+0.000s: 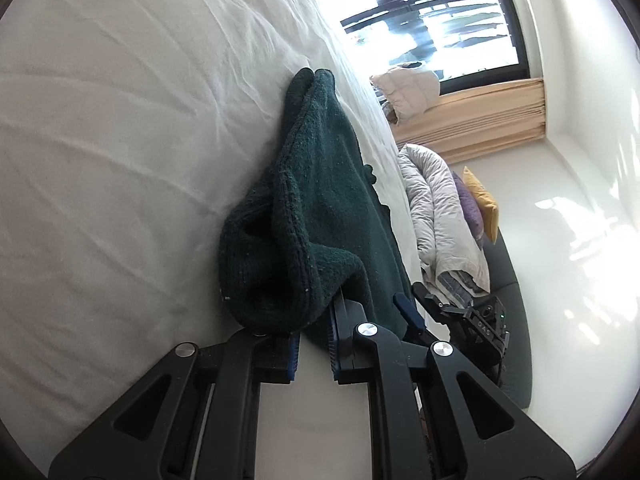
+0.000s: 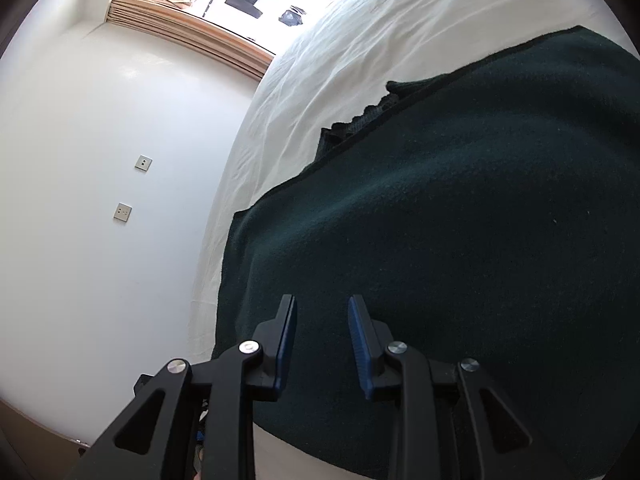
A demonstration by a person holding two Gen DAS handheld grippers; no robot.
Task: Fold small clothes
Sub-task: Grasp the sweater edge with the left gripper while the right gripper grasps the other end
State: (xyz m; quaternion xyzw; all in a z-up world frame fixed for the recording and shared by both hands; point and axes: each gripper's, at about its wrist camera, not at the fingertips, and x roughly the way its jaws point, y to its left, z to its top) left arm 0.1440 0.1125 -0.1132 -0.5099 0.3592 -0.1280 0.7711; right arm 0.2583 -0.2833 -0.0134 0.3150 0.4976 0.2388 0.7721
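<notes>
The dark green sweater (image 1: pixel 320 216) lies on the white bed (image 1: pixel 100 160), one edge bunched and clamped in the left gripper (image 1: pixel 314 336). The right gripper (image 2: pixel 322 344) hovers parted above it, empty. The thick knit could slip loose, spoiling the fold.

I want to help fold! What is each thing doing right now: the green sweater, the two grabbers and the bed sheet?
Green sweater: partly folded, one bunched part lifted, the rest flat on the bed.
Left gripper: shut on the sweater's bunched edge.
Right gripper: open over the flat sweater, nothing pinched.
White bed sheet: spread out, wrinkled.
</notes>
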